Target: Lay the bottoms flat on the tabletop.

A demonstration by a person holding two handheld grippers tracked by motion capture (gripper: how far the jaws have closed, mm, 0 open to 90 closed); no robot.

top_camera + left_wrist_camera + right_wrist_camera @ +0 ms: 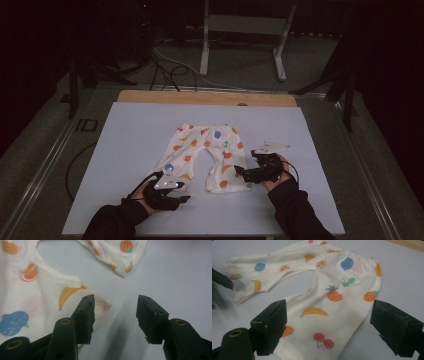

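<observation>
White tabletop (125, 150) carried fruit-print baby trousers (207, 150) flat. Left tongs (115, 315) gaped beside one leg hem; right tongs (329, 332) gaped astride the other.

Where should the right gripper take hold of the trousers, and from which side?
Probably at the hem of the leg nearest it, coming in low from the person's side. The trousers lie flat, so only an edge gives a grip, and the open right gripper already straddles that cuff.
</observation>
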